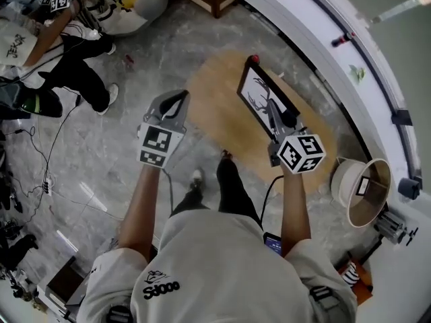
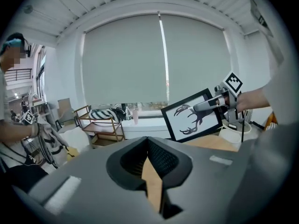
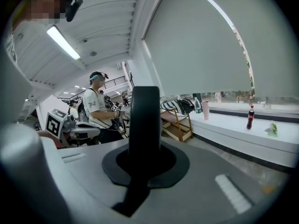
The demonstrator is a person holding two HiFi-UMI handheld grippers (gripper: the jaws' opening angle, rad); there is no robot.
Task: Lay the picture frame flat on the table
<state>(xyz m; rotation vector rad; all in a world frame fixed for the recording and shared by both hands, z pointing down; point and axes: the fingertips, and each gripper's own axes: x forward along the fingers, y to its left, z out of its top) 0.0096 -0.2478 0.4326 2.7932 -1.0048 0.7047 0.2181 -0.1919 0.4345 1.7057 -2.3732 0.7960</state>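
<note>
right claw (image 1: 286, 120): clamped on the near side of the picture frame (image 1: 261, 94); in its own view, frame edge (image 3: 144, 120) pinched as a dark bar between both jaws.
picture frame: stood on edge and tilted on the round wooden table (image 1: 215, 96), directly ahead of the right claw; antler print turned toward the left claw.
left claw (image 1: 174, 106): jaws together, nothing held; hovered by the table's left rim, apart from the frame.
seen from the left claw (image 2: 148, 157): frame (image 2: 191, 118) ahead and to the right, right claw (image 2: 208, 105) gripping its upper right part.
pale round tub (image 1: 363, 192): on the floor, right of the right claw.
</note>
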